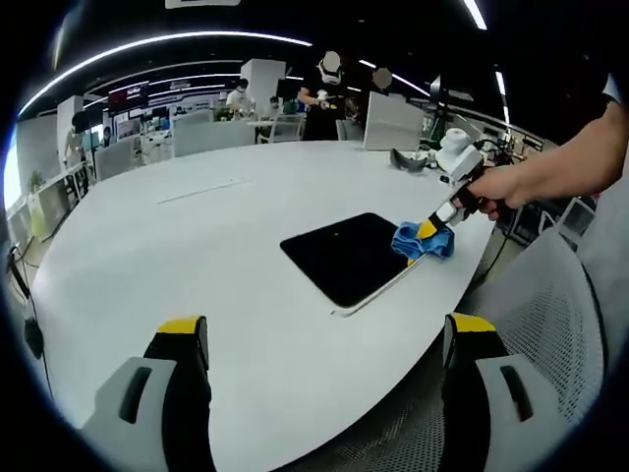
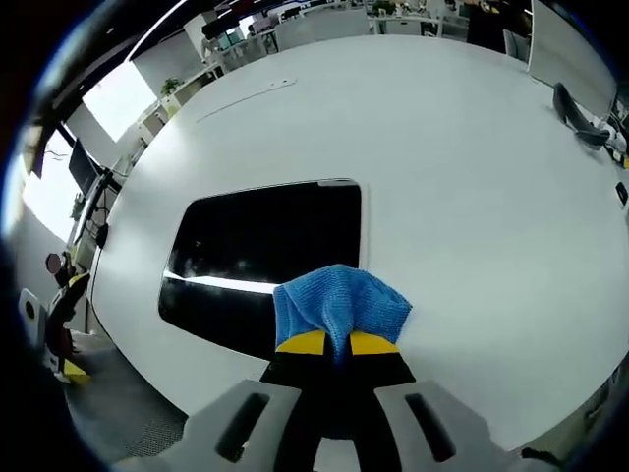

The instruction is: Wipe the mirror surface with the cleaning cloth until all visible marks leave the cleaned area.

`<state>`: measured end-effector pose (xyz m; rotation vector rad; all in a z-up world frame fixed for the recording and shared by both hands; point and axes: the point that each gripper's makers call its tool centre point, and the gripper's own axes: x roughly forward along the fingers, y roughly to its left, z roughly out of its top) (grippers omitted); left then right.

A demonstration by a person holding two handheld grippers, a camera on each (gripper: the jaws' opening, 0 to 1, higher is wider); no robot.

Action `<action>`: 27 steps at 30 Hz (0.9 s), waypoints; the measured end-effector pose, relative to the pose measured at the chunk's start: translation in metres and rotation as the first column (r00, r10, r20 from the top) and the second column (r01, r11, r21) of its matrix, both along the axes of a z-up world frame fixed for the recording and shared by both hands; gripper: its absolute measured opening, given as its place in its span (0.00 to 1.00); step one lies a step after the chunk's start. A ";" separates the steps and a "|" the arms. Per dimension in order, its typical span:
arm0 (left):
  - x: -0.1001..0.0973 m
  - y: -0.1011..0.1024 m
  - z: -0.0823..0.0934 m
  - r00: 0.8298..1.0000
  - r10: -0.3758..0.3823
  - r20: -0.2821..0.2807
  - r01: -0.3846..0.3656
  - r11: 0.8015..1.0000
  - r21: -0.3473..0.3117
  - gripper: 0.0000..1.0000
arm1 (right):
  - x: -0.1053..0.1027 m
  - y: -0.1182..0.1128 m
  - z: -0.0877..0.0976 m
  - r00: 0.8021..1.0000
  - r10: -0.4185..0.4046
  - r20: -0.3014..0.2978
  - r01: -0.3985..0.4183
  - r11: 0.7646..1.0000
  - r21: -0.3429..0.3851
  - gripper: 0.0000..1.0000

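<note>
A dark rectangular mirror (image 1: 346,254) (image 2: 265,246) lies flat on the white table, near its curved edge. My right gripper (image 2: 337,342) (image 1: 428,233) is shut on a blue cleaning cloth (image 2: 341,300) (image 1: 425,242), which rests on the mirror's edge at one corner. A person's hand (image 1: 501,185) holds that gripper from the right in the left gripper view. My left gripper (image 1: 324,329) hangs open above the table's near part, well short of the mirror, with nothing between its jaws.
The round white table (image 1: 197,246) (image 2: 472,177) stretches far back. A dark curved object (image 1: 408,161) (image 2: 580,120) lies at its far side. A mesh chair (image 1: 536,315) stands by the table's edge. People stand among desks (image 1: 324,93) in the background.
</note>
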<state>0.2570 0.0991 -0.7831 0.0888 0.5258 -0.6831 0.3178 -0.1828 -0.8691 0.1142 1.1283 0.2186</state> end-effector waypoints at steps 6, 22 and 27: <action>0.001 0.000 -0.001 1.000 0.003 0.002 -0.003 1.000 0.001 0.99 | 0.001 0.000 0.000 1.000 0.000 -0.003 0.000 1.000 0.005 0.00; 0.000 -0.001 -0.002 1.000 -0.002 -0.008 0.002 1.000 0.004 0.99 | -0.001 0.005 0.001 1.000 -0.022 -0.019 0.023 1.000 0.019 0.00; 0.000 -0.001 -0.002 1.000 0.001 -0.004 -0.001 1.000 0.008 0.99 | -0.001 0.007 0.000 0.999 -0.023 -0.022 0.024 1.000 0.019 0.00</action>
